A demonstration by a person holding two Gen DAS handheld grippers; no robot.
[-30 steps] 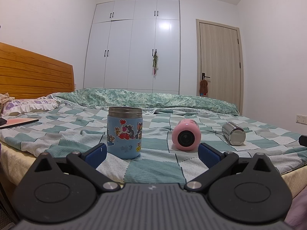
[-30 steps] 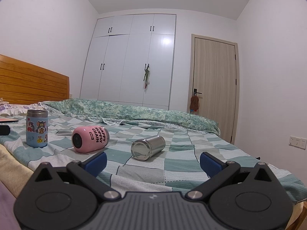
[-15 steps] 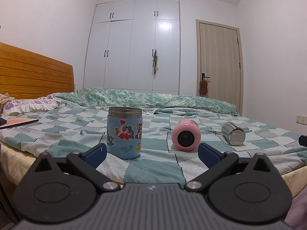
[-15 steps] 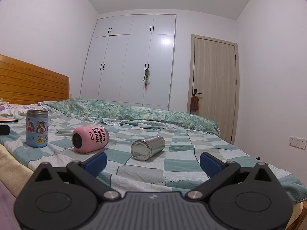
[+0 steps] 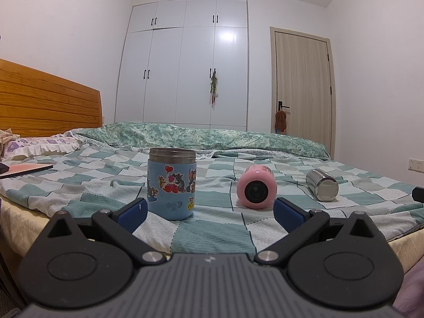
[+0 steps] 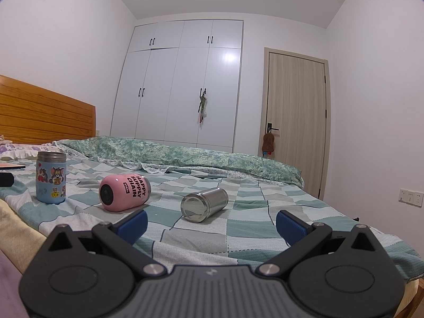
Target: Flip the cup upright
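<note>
Three cups sit on the checked bedspread [image 5: 212, 238]. A blue cartoon cup [image 5: 171, 182] stands upright; it also shows in the right wrist view [image 6: 51, 177]. A pink cup [image 5: 256, 187] lies on its side, base toward me, and shows in the right wrist view [image 6: 124, 192]. A steel cup [image 5: 322, 185] lies on its side further right, also in the right wrist view [image 6: 204, 204]. My left gripper [image 5: 210, 213] is open and empty, short of the blue and pink cups. My right gripper [image 6: 212, 225] is open and empty, just short of the steel cup.
A wooden headboard [image 5: 47, 106] and pillow [image 5: 39, 145] are at the left. A pink book [image 5: 23, 169] lies near the left edge. A rolled green quilt [image 5: 206, 137] lies across the far side. White wardrobe [image 5: 185, 66] and door [image 5: 302, 87] stand behind.
</note>
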